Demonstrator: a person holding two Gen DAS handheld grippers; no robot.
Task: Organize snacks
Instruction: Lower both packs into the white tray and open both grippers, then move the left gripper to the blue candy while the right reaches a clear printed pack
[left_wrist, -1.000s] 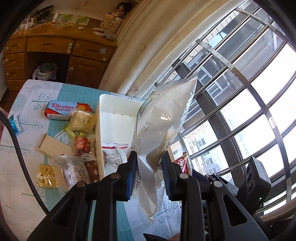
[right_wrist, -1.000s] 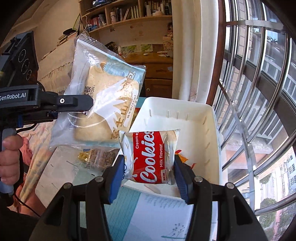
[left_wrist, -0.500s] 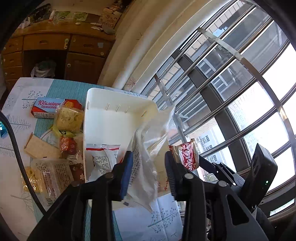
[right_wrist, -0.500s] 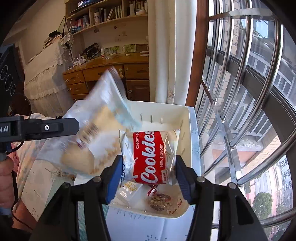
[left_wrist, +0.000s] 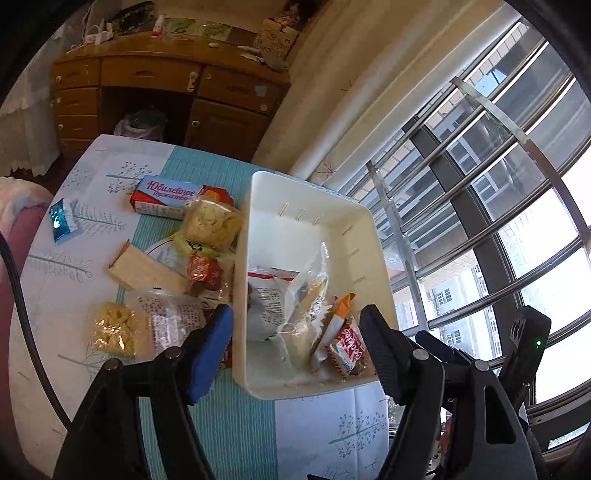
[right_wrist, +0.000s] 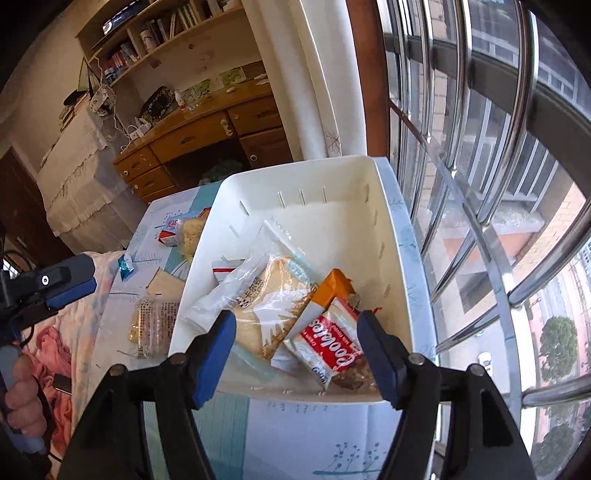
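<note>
A white plastic bin stands on the table by the window. In it lie a clear bag with a pale pastry, a red Cookies pack, an orange wrapper and a red-and-white pack. My left gripper is open and empty above the bin's near end. My right gripper is open and empty, with the Cookies pack lying in the bin between its fingers. The left gripper's finger shows at the left of the right wrist view.
Loose snacks lie on the tablecloth left of the bin: a red biscuit box, a yellow pastry pack, a beige cracker, a red candy, clear packs and a blue sachet. A wooden desk stands beyond; window bars are at right.
Both grippers have opened. The pastry bag dropped from the left gripper into the bin, and the Cookies pack dropped from the right gripper into the bin's near right corner.
</note>
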